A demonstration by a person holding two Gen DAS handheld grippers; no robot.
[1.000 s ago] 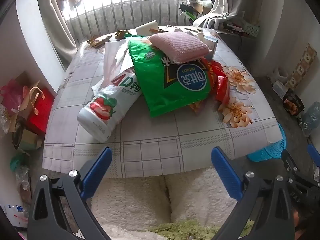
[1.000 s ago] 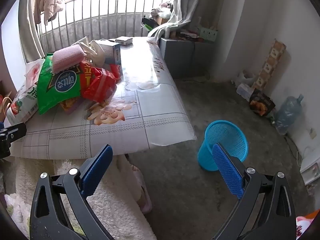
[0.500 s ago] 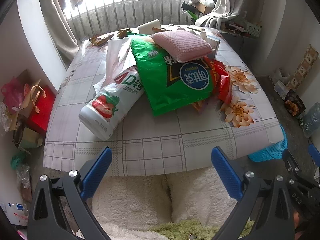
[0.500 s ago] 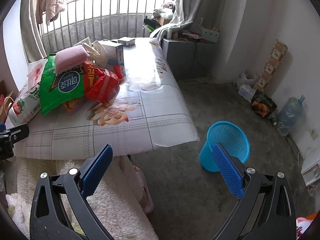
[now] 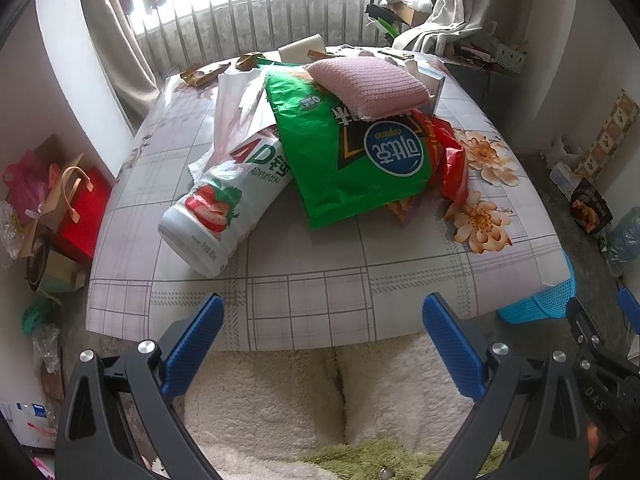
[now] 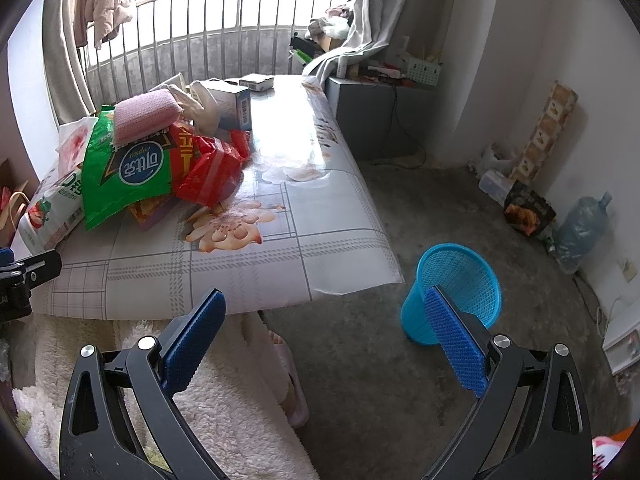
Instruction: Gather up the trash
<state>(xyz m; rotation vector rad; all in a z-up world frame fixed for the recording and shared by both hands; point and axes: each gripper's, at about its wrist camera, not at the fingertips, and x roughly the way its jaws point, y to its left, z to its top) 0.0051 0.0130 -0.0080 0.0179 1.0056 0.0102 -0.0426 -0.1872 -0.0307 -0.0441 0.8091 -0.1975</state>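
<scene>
The left gripper [image 5: 320, 332] has its blue fingers [image 5: 192, 344] spread wide with nothing between them, held just off the near edge of the table [image 5: 304, 292]. The right gripper [image 6: 324, 332] is equally wide and empty, with one of its fingers [image 6: 454, 344] lying across the view of the blue mesh bin [image 6: 456, 280] on the floor.

Over the last second the left view has crept a little closer to the table and the pile sits slightly higher in frame, while the right view has barely shifted. I read that as the approach just beginning: nothing is grasped, and no trash has reached the bin yet.

The trash is heaped in the middle of the table. Nearest the table's front edge lies a white strawberry-printed bottle [image 5: 224, 208] on its side, its neck end tucked under a large crinkled green snack bag [image 5: 360, 152]. A red wrapper [image 5: 450, 156] pokes out from under the green bag on the bin's side of the table. A pink sponge-like pad [image 5: 368, 84] rests on top of the green bag, toward the table's far side, and white plastic [image 5: 236, 100] lies behind the bottle. The bin stands on the floor just off the table's right front corner.
</scene>
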